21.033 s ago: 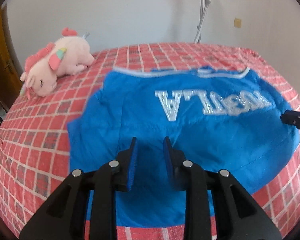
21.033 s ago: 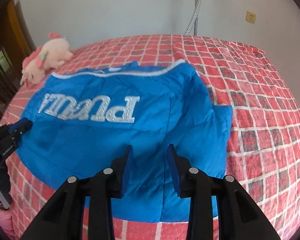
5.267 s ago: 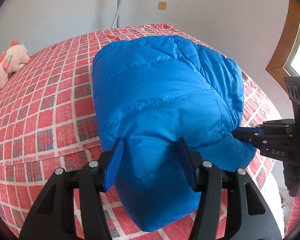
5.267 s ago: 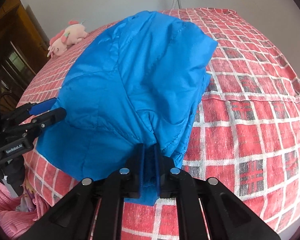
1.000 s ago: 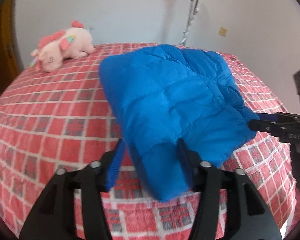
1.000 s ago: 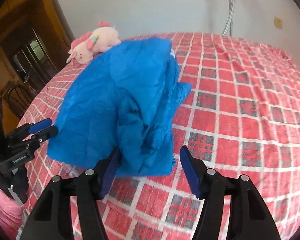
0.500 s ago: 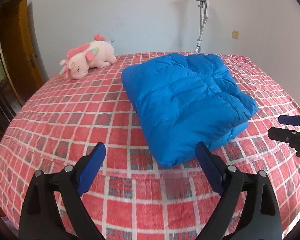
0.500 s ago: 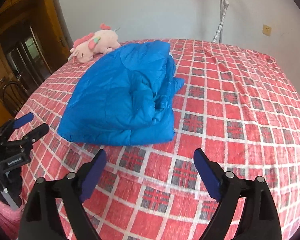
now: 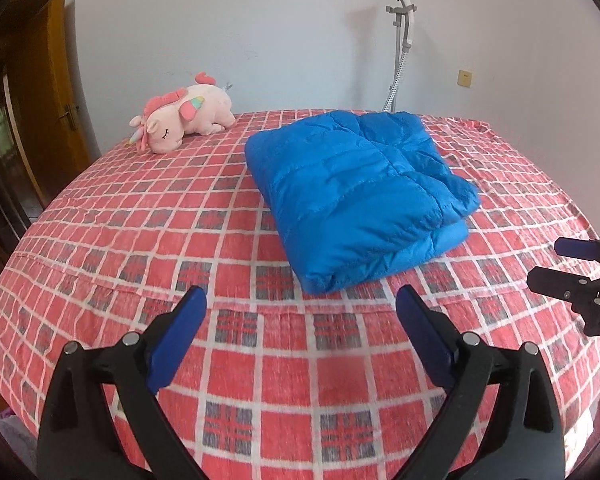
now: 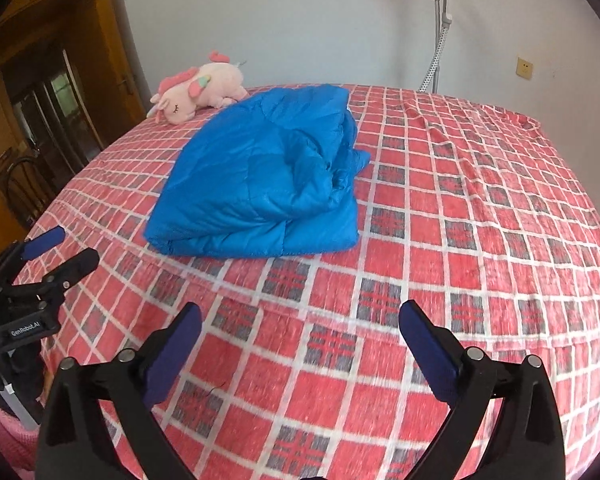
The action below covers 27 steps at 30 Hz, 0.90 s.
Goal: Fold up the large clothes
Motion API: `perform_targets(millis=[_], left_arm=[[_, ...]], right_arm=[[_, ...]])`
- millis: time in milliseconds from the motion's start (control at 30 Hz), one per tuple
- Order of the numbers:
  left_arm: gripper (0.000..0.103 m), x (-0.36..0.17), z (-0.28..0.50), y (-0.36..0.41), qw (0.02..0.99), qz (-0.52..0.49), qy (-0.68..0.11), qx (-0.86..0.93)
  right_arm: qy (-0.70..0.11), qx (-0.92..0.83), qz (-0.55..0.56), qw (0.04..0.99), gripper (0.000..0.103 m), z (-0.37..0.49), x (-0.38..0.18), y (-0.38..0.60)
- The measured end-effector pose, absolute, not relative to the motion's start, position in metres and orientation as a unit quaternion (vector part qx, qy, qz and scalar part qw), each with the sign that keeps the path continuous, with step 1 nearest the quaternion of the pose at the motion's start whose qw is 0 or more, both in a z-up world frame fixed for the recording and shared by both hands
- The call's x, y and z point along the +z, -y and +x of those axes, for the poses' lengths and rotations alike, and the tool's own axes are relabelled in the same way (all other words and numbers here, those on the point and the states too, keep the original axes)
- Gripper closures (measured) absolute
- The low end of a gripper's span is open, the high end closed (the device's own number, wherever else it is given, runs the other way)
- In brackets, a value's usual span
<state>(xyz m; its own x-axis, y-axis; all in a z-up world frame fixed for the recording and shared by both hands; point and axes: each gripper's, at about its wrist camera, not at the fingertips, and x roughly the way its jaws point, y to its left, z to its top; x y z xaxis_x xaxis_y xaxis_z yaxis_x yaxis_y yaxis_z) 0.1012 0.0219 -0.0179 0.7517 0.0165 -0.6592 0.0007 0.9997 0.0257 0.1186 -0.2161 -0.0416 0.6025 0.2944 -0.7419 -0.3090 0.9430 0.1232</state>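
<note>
A blue puffer jacket (image 9: 360,196) lies folded into a thick bundle on the red checked bed (image 9: 236,344); it also shows in the right wrist view (image 10: 268,180). My left gripper (image 9: 300,300) is wide open and empty, held back from the jacket near the bed's front edge. My right gripper (image 10: 300,316) is wide open and empty, also back from the jacket. Each gripper shows in the other's view: the right one at the right edge (image 9: 560,264), the left one at the left edge (image 10: 60,248).
A pink unicorn plush (image 9: 184,122) lies at the far left of the bed. A garment steamer pole (image 9: 400,48) stands by the white wall behind. A wooden door (image 9: 48,112) and dark furniture are to the left.
Both grippers have let go of the jacket, opened wide and pulled back from it. The jacket lies folded further away from both.
</note>
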Motion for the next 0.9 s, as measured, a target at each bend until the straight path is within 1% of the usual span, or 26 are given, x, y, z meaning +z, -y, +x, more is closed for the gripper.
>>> perform_targets(millis=[400, 900], left_arm=[[0.008, -0.015, 0.078, -0.025, 0.935, 0.009, -0.354, 0.01], [0.008, -0.01, 0.07, -0.026, 0.937, 0.01, -0.348, 0.013]], right_arm=[[-0.413, 0.169, -0.009, 0.895, 0.004, 0.097, -0.04, 0.215], [-0.408, 0.166, -0.006, 0.898, 0.004, 0.091, -0.037, 0.217]])
